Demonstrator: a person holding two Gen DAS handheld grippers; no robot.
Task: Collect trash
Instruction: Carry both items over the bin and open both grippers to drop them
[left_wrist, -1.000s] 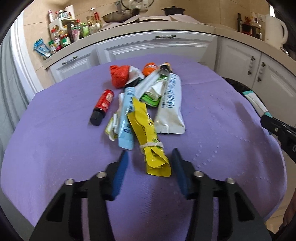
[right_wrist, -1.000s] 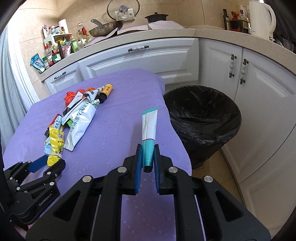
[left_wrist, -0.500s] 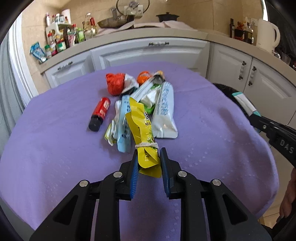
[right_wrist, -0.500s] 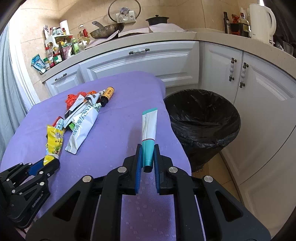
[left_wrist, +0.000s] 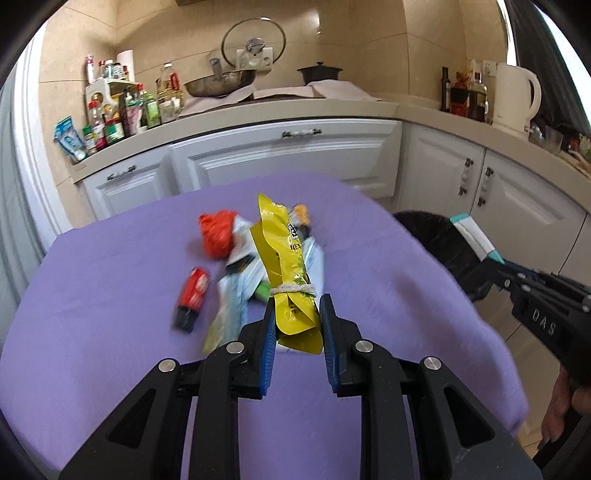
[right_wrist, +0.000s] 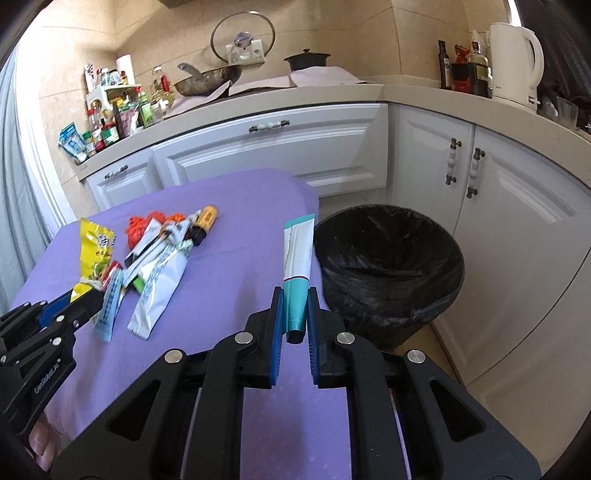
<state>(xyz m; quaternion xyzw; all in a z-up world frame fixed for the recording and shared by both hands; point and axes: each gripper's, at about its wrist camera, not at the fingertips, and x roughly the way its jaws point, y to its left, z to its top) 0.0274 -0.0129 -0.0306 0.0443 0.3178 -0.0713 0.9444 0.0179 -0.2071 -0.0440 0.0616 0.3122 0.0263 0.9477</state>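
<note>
My left gripper (left_wrist: 297, 314) is shut on the lower end of a yellow snack wrapper (left_wrist: 286, 266) tied with string, and the wrapper hangs lifted off the purple table (left_wrist: 110, 295). From the right wrist view the same yellow wrapper (right_wrist: 94, 254) rises from the left gripper (right_wrist: 79, 295). A white and teal tube (right_wrist: 297, 266) stands up between the blue pads of my right gripper (right_wrist: 295, 314), which is shut on it, beside the black-lined trash bin (right_wrist: 388, 266). The remaining pile (right_wrist: 159, 258) of wrappers, a red bag and small bottles lies on the table.
White cabinets (right_wrist: 277, 147) and a counter with bottles, a pan and a kettle (right_wrist: 515, 62) run behind the table. The bin stands on the floor off the table's right edge. A red bottle (left_wrist: 192, 295) lies left of the pile. A hand (left_wrist: 561, 406) holds the right gripper.
My left gripper closed on the yellow wrapper and lifted it off the pile. The right gripper rose slightly with the tube, staying shut.
</note>
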